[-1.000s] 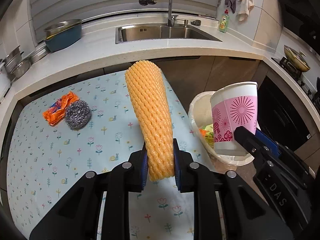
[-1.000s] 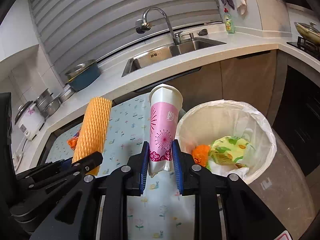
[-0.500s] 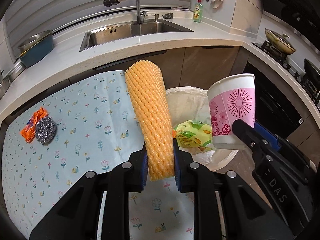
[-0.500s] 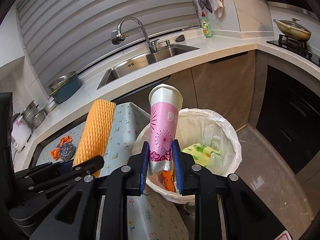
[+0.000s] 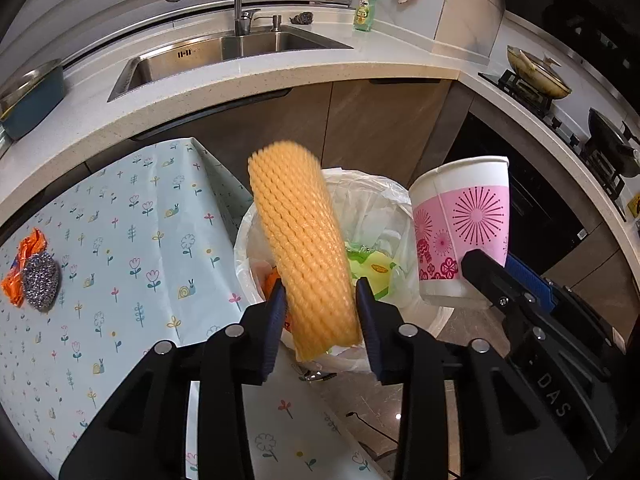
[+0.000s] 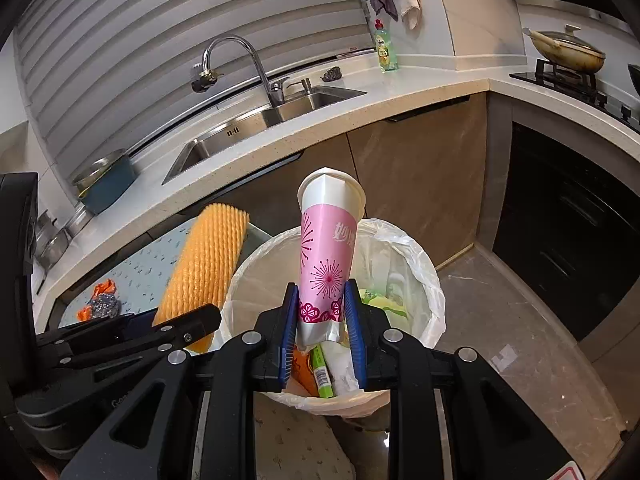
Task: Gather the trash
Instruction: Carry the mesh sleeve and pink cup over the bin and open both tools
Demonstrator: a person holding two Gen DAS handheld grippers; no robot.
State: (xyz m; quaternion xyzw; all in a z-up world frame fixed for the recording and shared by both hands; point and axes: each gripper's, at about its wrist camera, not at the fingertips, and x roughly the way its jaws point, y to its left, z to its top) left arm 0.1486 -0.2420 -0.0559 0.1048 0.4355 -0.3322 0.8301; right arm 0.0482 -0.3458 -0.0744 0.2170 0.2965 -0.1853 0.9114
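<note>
Pale stone counters run around this kitchen, with a steel sink (image 5: 224, 56) under a curved tap (image 6: 240, 64) and a green bottle of dish soap (image 5: 365, 8) at the back wall. Nearer the cameras a tabletop (image 5: 120, 248) wears a light blue cloth printed with small flowers and snails; at its far left lie a steel scouring pad (image 5: 40, 286) and an orange wrapper (image 5: 22, 264), touching each other.

Just beside the tabletop's edge stands a trash bin (image 6: 424, 280) lined with a white plastic bag, already holding green and orange packaging. The left gripper (image 5: 320, 316) hangs over the bin's near rim, with an orange foam net sleeve (image 5: 304, 248) standing between its fingers (image 5: 272, 332). Those fingers have just been opening, and a slim gap shows on each side of the sleeve, whose outline is blurred, so the pads no longer press on it.

The right gripper (image 6: 322, 328) is over the bin's opening, its fingers narrow and clamped on the base of a pink and white paper cup (image 6: 330, 248). The cup points up and away, its mouth squashed out of round.
</note>
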